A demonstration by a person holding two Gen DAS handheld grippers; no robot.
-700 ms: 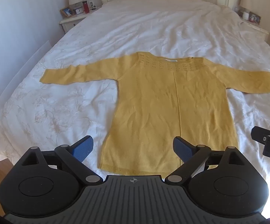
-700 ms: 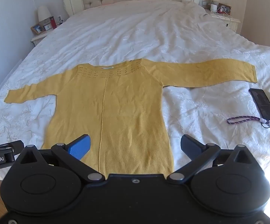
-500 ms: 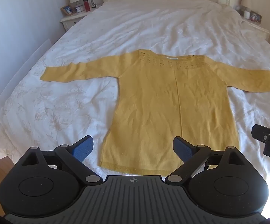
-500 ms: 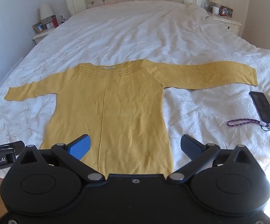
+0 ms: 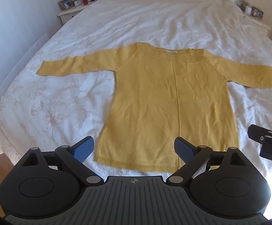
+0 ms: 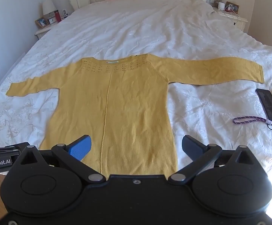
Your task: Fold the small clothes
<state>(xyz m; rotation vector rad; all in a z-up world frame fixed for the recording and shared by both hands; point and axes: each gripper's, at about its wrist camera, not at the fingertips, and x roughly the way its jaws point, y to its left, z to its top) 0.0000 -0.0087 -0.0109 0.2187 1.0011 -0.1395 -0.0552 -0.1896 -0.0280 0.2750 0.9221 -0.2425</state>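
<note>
Both claws, left claw (image 5: 134, 148) and right claw (image 6: 136, 146), hang wide and empty just short of the yellow sweater (image 5: 169, 101), flat on the bed (image 5: 154, 18). Folding hasn't started; I'd pinch a sleeve next.

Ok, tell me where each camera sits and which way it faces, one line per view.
Left wrist view: sits on the left gripper, tilted down from the foot of the bed toward the headboard; its own open jaws frame the yellow sweater hem, the right gripper's tip at the right edge.
Right wrist view: sits on the right gripper, same heading; open jaws over the sweater's lower body, a phone on the right.
Shared: sweater, bed.
</note>
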